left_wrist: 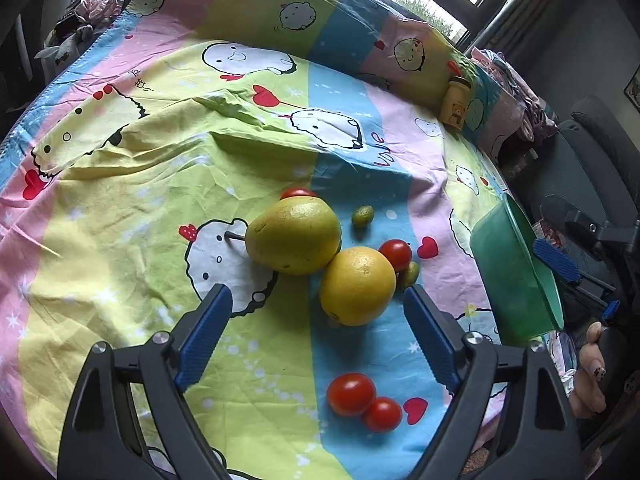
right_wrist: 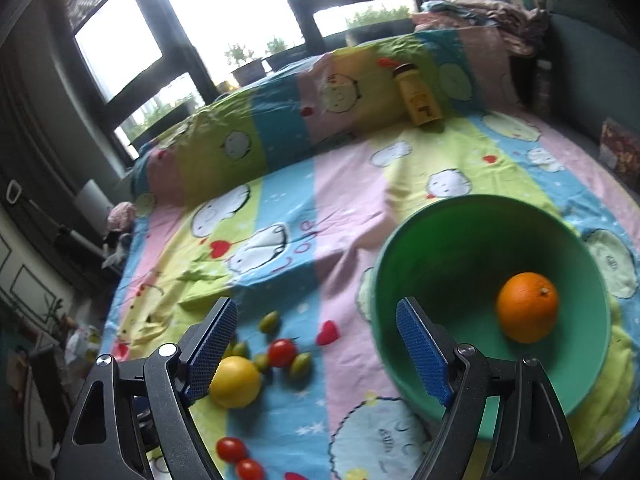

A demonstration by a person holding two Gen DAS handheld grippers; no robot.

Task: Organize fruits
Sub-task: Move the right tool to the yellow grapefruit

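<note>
Left jaws: our left gripper (left_wrist: 318, 306) stands wide apart with nothing between the pads, pointing down at the bedsheet (left_wrist: 120, 280).
Right jaws: our right gripper (right_wrist: 316, 322) is also spread and empty; its right finger overlaps the near rim of the green bowl (right_wrist: 440, 216).
Nearest fruit: the round yellow citrus (left_wrist: 357, 286) lies just ahead of the left jaws, a little toward their right finger.
Touching it: the larger pear-shaped yellow-green fruit (left_wrist: 294, 236) presses against its far-left side, stem end pointing left, long axis running left to right across the left wrist view.
Small fruit around: one tomato (left_wrist: 396, 254) and an olive-green kumquat (left_wrist: 409, 273) sit against the citrus's right side; another kumquat (left_wrist: 362, 216) lies apart beyond; a tomato pair (left_wrist: 362, 400) rests close under the left jaws.
Bowl: it sits on the bed to the right of the fruit cluster and holds one orange (right_wrist: 527, 307).
Key relation: we judge the left hand nearer the citrus and the right hand nearer the bowl.
Step in hand: most fruit is still on the sheet, so sorting looks early.
Next move, our judgement: close on the citrus from above, keeping clear of the tomato beside it.
</note>
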